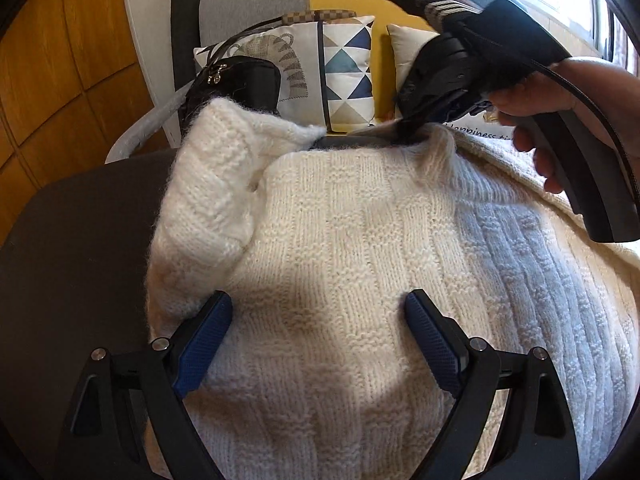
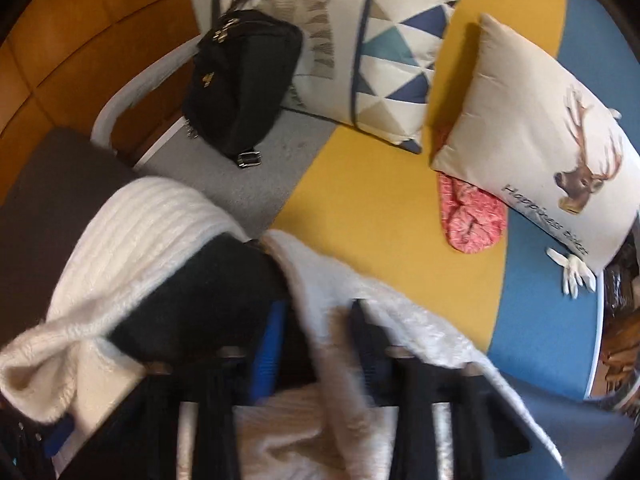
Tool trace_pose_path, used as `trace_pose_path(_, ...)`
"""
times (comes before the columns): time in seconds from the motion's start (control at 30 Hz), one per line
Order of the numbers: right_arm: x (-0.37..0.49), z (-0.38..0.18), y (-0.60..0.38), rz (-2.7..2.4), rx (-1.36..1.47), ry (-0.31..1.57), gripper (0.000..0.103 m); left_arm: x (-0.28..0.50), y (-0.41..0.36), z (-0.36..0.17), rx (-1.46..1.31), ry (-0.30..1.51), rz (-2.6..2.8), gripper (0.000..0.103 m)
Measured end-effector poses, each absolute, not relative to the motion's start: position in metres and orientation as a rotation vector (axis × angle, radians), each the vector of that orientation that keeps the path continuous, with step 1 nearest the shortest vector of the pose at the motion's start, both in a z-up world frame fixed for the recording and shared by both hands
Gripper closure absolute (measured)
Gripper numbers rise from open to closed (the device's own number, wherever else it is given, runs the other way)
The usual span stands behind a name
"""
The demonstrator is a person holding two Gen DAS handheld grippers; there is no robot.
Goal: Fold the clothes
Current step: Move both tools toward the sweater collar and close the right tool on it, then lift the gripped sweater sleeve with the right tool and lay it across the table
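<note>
The cream sweater (image 1: 340, 248) is spread over the dark surface (image 1: 72, 240), barely folded. Its far edge is pinched by the right gripper (image 1: 408, 128); the left gripper (image 1: 320, 320) is held spread above it.

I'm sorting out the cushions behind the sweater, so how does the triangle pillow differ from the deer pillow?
The triangle pillow has a blue, teal and beige triangle pattern with a dark stripe; the deer pillow is plain cream with an antlered deer head and dark script lettering. The triangle pillow sits next to the black handbag; the deer pillow lies partly over a pink knit item. Both are square cushions propped on the yellow seat.
</note>
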State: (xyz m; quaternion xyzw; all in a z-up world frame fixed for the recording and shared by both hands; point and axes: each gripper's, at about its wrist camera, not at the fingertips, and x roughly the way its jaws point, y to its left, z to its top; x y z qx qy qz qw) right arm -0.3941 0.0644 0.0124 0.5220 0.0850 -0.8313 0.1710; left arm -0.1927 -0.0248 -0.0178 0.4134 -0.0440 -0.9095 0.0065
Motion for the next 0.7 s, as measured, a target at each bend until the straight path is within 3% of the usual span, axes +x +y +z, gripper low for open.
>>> trace_pose_path(0.33,-0.368,0.058,0.117,-2.478,1.266,-0.004,0.097,-0.191,-0.021,-0.015,1.279,-0.165,-2.834,0.012)
trace_pose_path(0.7,-0.279,0.11,0.256,-2.632,1.051,-0.379,0.097,-0.193,-0.01,-0.002,1.308,-0.221,-2.838,0.012)
